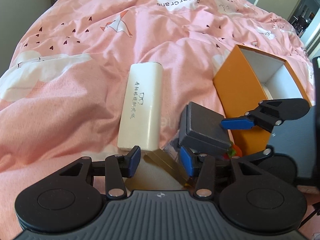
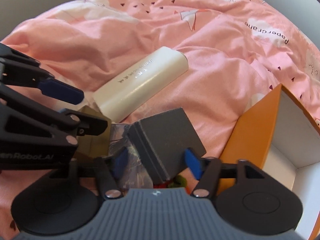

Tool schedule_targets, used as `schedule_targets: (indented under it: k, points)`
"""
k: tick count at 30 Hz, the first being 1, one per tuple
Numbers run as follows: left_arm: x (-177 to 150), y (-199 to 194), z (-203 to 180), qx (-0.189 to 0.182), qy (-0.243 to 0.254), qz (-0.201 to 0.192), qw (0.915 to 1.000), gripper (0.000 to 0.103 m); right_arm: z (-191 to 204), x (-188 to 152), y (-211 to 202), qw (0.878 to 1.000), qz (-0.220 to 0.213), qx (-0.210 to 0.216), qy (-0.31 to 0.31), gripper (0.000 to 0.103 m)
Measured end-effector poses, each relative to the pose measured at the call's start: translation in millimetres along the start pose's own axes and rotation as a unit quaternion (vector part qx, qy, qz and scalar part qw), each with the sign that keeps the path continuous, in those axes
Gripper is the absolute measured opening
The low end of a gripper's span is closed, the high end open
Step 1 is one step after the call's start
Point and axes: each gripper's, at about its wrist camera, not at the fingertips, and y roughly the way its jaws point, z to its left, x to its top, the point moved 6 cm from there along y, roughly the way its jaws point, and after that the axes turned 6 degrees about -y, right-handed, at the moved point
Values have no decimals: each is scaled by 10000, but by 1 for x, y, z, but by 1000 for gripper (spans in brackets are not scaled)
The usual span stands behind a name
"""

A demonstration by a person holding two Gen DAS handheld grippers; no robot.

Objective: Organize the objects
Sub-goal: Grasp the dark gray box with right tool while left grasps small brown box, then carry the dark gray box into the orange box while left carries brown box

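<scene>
The right claw [image 2: 158,164] is standing wide, its blue pads straddling a dark grey box [image 2: 166,140] without pressing it. The left claw [image 1: 162,161] is hanging half-spread over a clear-topped case [image 1: 170,160], gripping nothing. Just beyond, a white glasses case [image 1: 142,108] is lying on the pink bedspread [image 1: 80,80]. An open orange box [image 1: 240,94] is sitting farther right.

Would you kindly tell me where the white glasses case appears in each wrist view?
Left wrist: white glasses case lies centre, lengthwise, left of the dark grey box.
Right wrist: case lies centre-left, diagonal, above the grey box.
Shared landmark: orange open box at right.
</scene>
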Motion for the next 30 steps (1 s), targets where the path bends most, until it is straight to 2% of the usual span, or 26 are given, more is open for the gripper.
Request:
schedule_targets:
  k: [5,9,11,17,21,24,26,28,30]
  points:
    - [8,4,7,-47,-109,44,9999,54,-1,6,16,9996,150,-197,-95,73]
    - [11,6,9,-186,-149,151,9996,54,-7,9,21,9998,183,-95,58,72]
    - [12,7,9,-240,-152,205,9994,54,-9,9,18,9998,162,-32,106,60]
    - [13,9,3,-245,-32,266,9993,54,-20,10,-3,9996,-47,-102,271,43]
    - [14,13,-7,-297,292,402,9983,54,-35,8,-25,9977,-378,-133,547,38]
    - [14,19,-17,-338,657,586,9955,63,-45,6,-44,9948,-659,-48,780,37]
    - [12,25,-26,-375,972,774,9915,65,-50,3,-59,9920,-866,4,917,37]
    - [8,28,-38,-413,1376,886,9857,72,-55,0,-74,9885,-1057,66,1078,37]
    - [2,26,-51,-400,1829,876,9784,73,-59,-4,-88,9849,-1236,120,1206,37]
